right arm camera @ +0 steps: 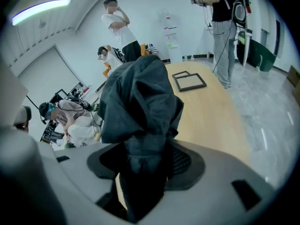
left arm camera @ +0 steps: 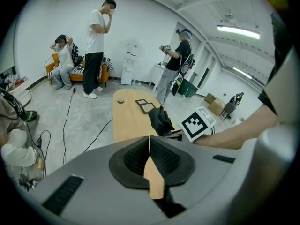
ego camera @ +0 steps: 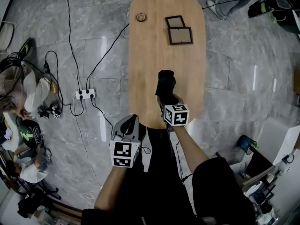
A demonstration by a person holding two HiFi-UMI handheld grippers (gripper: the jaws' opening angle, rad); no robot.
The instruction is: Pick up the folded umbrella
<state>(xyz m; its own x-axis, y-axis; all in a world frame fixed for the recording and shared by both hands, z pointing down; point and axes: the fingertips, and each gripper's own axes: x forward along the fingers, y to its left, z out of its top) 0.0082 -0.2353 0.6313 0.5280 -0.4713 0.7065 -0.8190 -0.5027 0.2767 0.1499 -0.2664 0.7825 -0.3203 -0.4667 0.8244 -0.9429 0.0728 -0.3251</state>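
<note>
**Head view.** A long, round-ended wooden worktop (ego camera: pixel 154 50) stood on a grey tiled floor (ego camera: pixel 98 27). The right hand-held gripper (ego camera: pixel 167 101), with its marker cube (ego camera: pixel 176 115), was over the near end of the worktop. It was clamped on the folded umbrella (ego camera: pixel 165 83), a dark bundle that pointed away from the person. The left hand-held gripper (ego camera: pixel 131 120) was just off the near left corner of the worktop, well apart from the umbrella. Two picture frames (ego camera: pixel 179 30) lay side by side at the far end, near a small round object (ego camera: pixel 141 17). A power strip (ego camera: pixel 85 94) and cables lay on the floor to the left.

**Left gripper view.** The left hand-held gripper (left arm camera: pixel 150 146) had its jaws together with nothing between them. Beyond it lay the worktop (left arm camera: pixel 129 121), with the umbrella (left arm camera: pixel 161 120) just beside the right gripper's marker cube (left arm camera: pixel 199 122). Cardboard boxes (left arm camera: pixel 213 103) stood on the floor at the right; their contents could not be made out. One person stood (left arm camera: pixel 97 46) by an orange sofa (left arm camera: pixel 77 71) and another sat (left arm camera: pixel 63 60) on it.

**Right gripper view.** The right hand-held gripper (right arm camera: pixel 140 172) gripped the umbrella (right arm camera: pixel 138 100) by its narrow end. The gathered dark fabric bulged out beyond the jaws. Behind it were the worktop (right arm camera: pixel 213 114) and the picture frames (right arm camera: pixel 189 81).
</note>
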